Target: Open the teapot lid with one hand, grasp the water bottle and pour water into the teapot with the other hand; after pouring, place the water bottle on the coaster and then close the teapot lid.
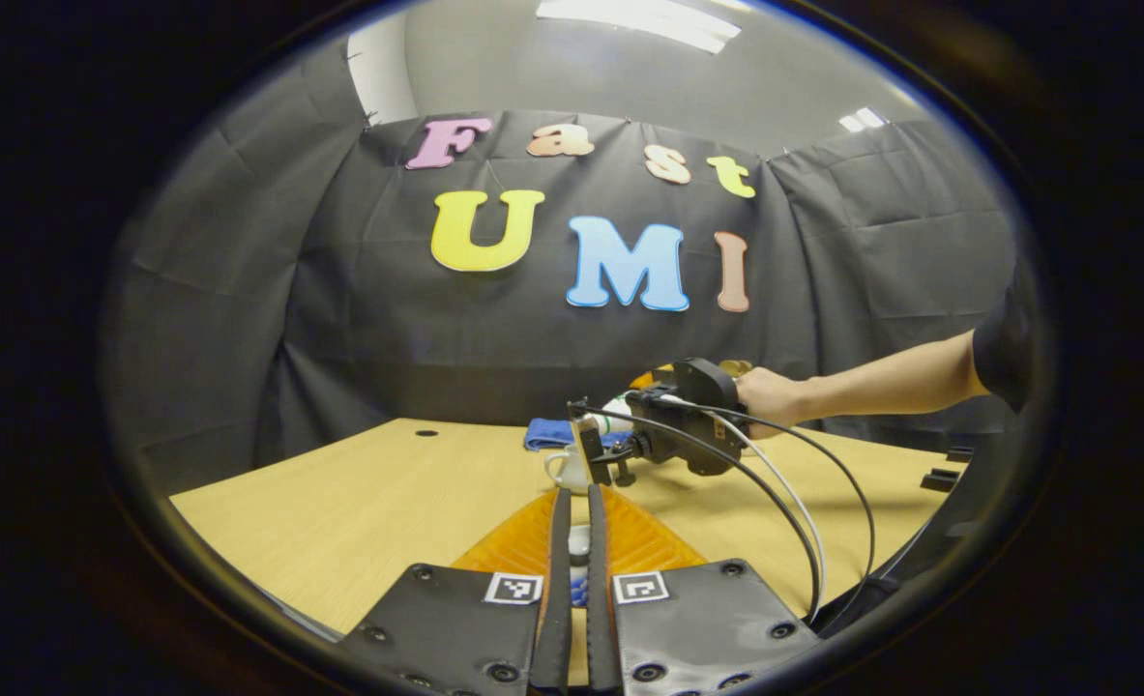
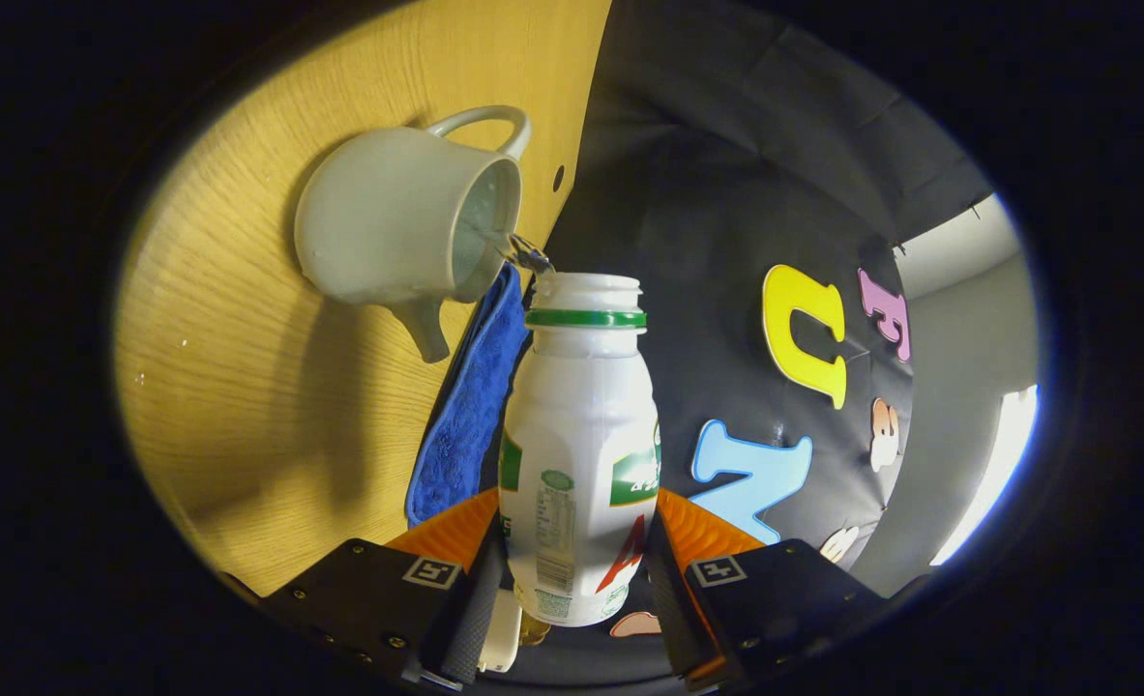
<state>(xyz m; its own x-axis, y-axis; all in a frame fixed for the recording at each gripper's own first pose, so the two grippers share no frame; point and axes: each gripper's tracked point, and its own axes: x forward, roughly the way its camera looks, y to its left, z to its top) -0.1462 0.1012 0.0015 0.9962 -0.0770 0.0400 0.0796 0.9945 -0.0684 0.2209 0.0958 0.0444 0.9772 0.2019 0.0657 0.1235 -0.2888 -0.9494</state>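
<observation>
The pour is under way: the right gripper (image 2: 572, 580) has its 2 fingers clamped on the water bottle (image 2: 579, 454), tipped so its open mouth sits just beyond the fingertips at the rim of the uncovered teapot (image 2: 388, 217), with a thin trickle crossing. The left gripper (image 1: 577, 551) has its fingers nearly closed on a small pale object, probably the lid (image 1: 579, 543). Judged from this, setting the bottle on the coaster and replacing the lid remain

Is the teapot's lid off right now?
Off. In the right gripper view the teapot shows an open mouth, with water running in from the tipped water bottle.
</observation>
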